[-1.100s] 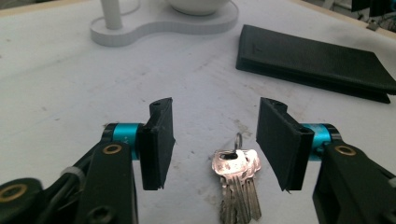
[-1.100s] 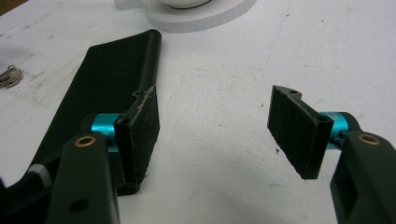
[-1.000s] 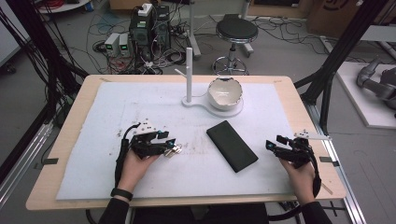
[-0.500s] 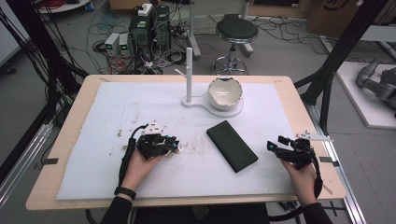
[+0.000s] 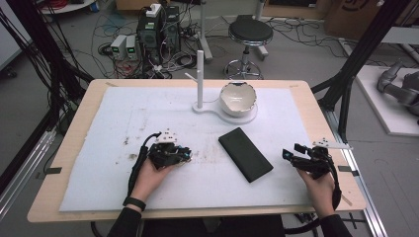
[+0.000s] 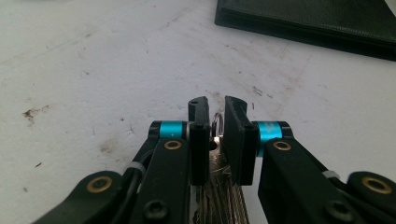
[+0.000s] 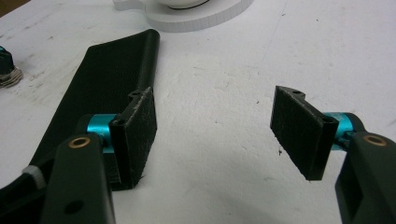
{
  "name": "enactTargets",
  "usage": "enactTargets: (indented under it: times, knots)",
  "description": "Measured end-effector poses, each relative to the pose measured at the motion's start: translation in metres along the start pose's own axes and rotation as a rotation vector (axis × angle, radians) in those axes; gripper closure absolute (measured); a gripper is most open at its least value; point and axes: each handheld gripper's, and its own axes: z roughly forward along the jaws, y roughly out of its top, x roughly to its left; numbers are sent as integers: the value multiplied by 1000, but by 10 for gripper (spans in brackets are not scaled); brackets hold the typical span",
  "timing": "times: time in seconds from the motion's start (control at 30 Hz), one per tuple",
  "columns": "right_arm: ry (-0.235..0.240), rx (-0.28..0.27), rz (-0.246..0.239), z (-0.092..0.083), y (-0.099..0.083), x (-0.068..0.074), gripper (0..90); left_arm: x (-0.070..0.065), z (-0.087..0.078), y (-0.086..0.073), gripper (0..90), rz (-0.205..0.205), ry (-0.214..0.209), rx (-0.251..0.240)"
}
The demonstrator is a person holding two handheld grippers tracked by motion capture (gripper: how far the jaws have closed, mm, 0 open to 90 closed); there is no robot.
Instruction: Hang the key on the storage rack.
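Grasp step: left gripper (image 6: 215,114), jaws just closing, pinches the keys (image 6: 217,140) on the worktop (image 5: 296,123); right gripper (image 7: 212,126) waits wide open. Next: lift cleanly.

A black wallet (image 5: 245,154) is lying flat on the white mat (image 5: 123,113), between the two grippers and angled across the surface (image 5: 69,148). Farther out from the grippers, a cracked white bowl (image 5: 237,98) is sitting on a white stand base (image 5: 212,106), whose white post (image 5: 200,79) is standing upright. Beyond the surface, a round stool (image 5: 250,32) is standing beside electronics boxes (image 5: 158,29) and cables on the floor.
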Motion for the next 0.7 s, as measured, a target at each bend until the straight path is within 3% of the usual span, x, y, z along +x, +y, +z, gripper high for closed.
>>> enactTargets:
  times: [0.1,0.33,0.5,0.7]
  knots:
    - [-2,0,-2,0,0,0,326,1,-1,0,869,9,-3,3]
    - [0,-1,-2,1,0,0,327,0,-2,0,874,9,2,-1]
    - [4,0,-3,2,1,1,328,0,-10,3,876,-6,9,-38]
    - [3,1,-3,3,1,1,328,-5,-20,12,877,12,17,-78]
